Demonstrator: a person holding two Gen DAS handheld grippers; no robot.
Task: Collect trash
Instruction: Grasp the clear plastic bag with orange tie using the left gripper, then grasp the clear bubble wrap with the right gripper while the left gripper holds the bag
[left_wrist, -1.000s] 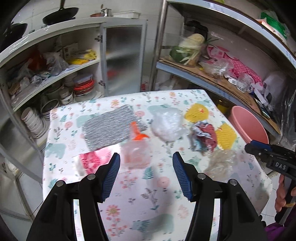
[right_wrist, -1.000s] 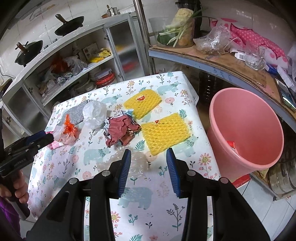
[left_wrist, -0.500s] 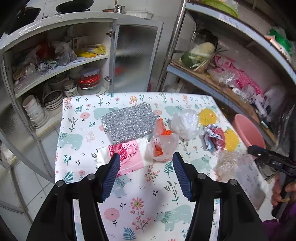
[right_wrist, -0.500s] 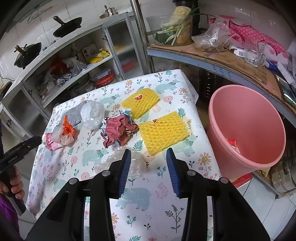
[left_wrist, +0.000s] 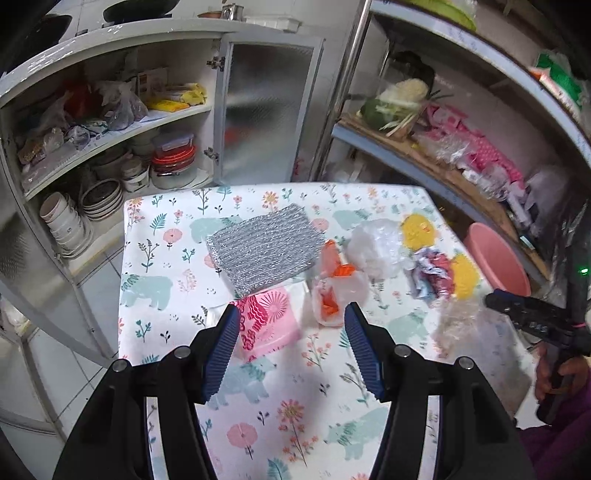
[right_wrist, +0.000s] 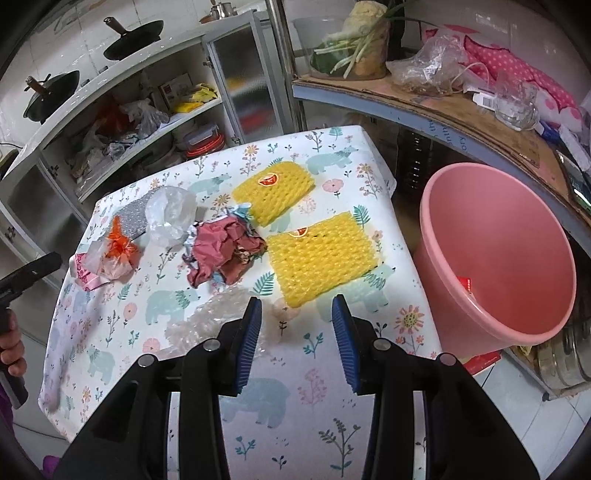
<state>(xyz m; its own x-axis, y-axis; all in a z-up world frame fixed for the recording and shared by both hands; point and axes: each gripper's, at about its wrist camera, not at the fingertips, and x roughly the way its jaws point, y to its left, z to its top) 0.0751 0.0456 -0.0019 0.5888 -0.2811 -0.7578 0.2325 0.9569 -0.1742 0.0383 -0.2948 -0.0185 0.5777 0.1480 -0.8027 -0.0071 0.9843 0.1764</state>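
Observation:
Trash lies on the floral table (left_wrist: 280, 417): a silver foil pad (left_wrist: 264, 249), a pink printed packet (left_wrist: 267, 321), a clear bag with orange scraps (left_wrist: 338, 291), a white plastic bag (left_wrist: 375, 245), a crumpled red wrapper (right_wrist: 225, 251), two yellow foam nets (right_wrist: 321, 258) (right_wrist: 275, 192) and clear bubble wrap (right_wrist: 214, 314). My left gripper (left_wrist: 291, 325) is open and empty above the pink packet. My right gripper (right_wrist: 295, 314) is open and empty over the near edge of the nearer foam net. A pink bucket (right_wrist: 498, 254) stands right of the table.
An open cupboard (left_wrist: 103, 147) with bowls and containers stands behind the table at left. A metal shelf rack (right_wrist: 443, 99) with vegetables and bags runs along the right, above the bucket. The bucket holds a small red scrap (right_wrist: 466, 284).
My left gripper has pulled back and swung left, so the pink packet and orange bag now lie between its fingers. My right gripper has drifted slightly back; both stay open.

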